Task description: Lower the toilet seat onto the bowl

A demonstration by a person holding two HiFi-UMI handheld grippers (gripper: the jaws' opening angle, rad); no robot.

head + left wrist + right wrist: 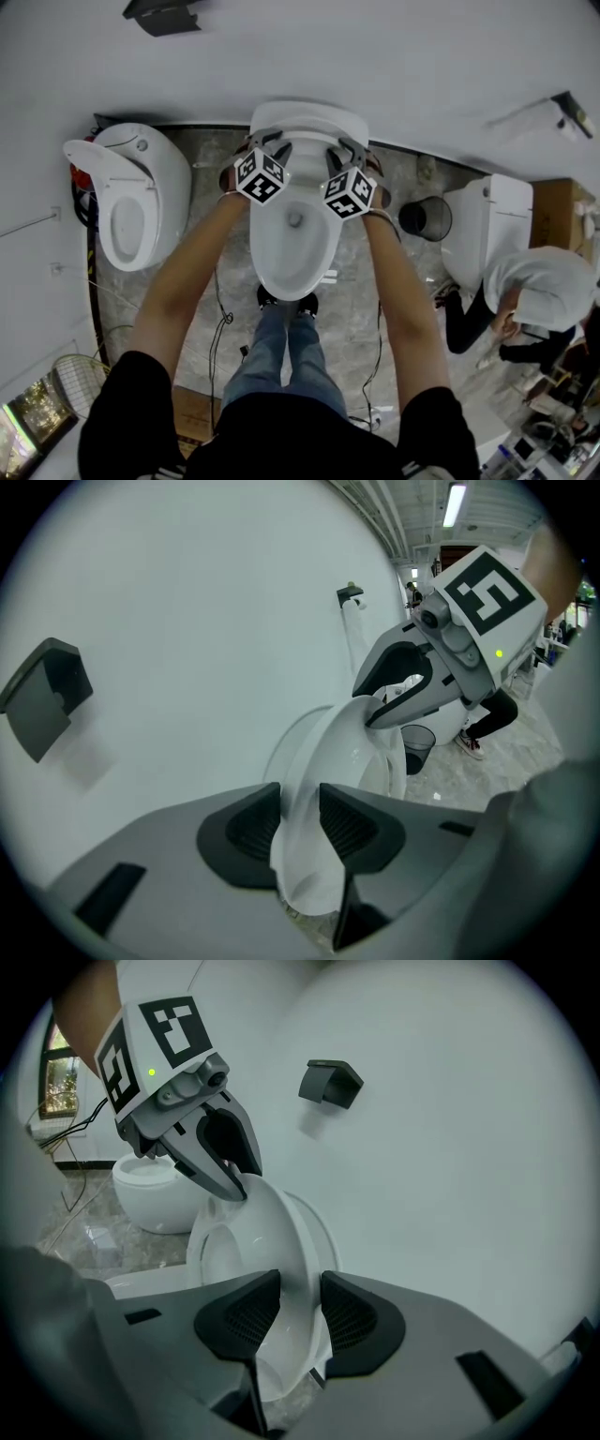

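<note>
got my left gripper [268, 142] and right gripper [351, 148] both pinching the upright toilet seat [309, 120] rim, top middle of frame

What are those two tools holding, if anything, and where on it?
Both tools grip the raised toilet seat: the left tool pinches its left rim, the right tool its right rim.

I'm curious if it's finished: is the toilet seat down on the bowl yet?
No, the toilet seat stands upright, well above the bowl.
</note>
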